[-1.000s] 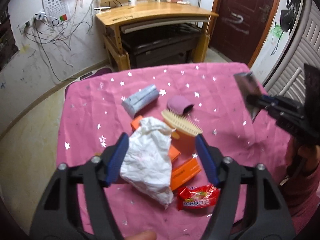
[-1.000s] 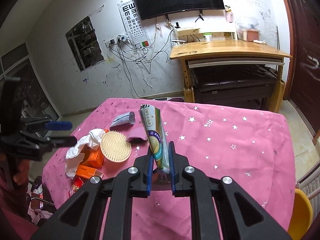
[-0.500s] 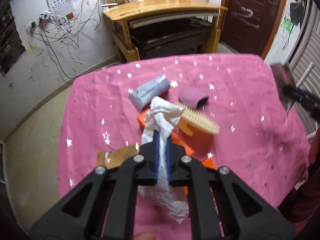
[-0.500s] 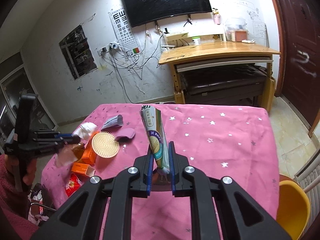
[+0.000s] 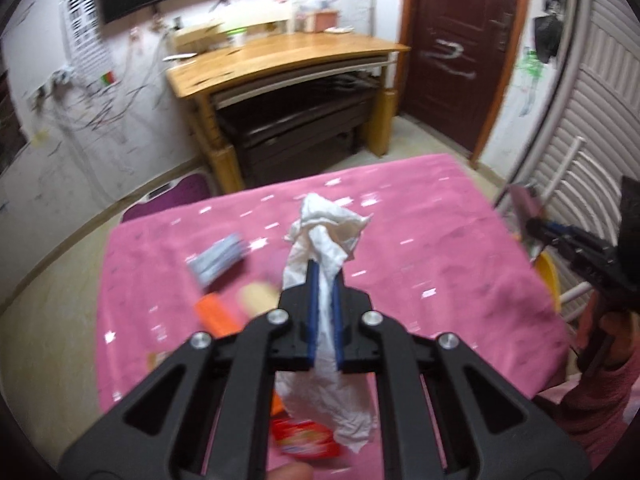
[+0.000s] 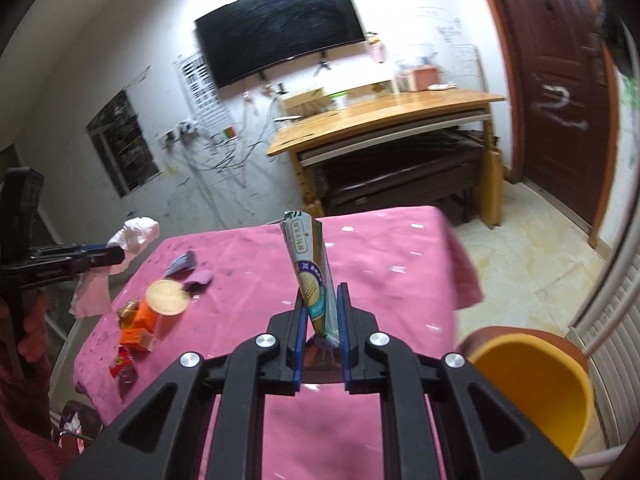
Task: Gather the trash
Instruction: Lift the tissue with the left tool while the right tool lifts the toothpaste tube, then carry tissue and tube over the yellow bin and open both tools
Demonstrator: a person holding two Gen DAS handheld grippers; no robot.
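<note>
Both loads rose: left gripper (image 5: 323, 312) jaws pinch tissue (image 5: 326, 236), right gripper (image 6: 322, 320) jaws pinch cone wrapper (image 6: 308, 268) (bin (image 6: 528, 384) beside them); more trash waits below.

My left gripper (image 5: 323, 280) is up off the surface, blue pads (image 5: 311, 312) pressed close together with crumpled white tissue (image 5: 320, 232) pinched between them. My right gripper (image 6: 322, 304) is also raised, fingers drawn in tight on the narrow end of a cone wrapper (image 6: 308, 268) that stands upright between them. My left hand (image 6: 28, 320) grips its handle at the frame's edge.
</note>
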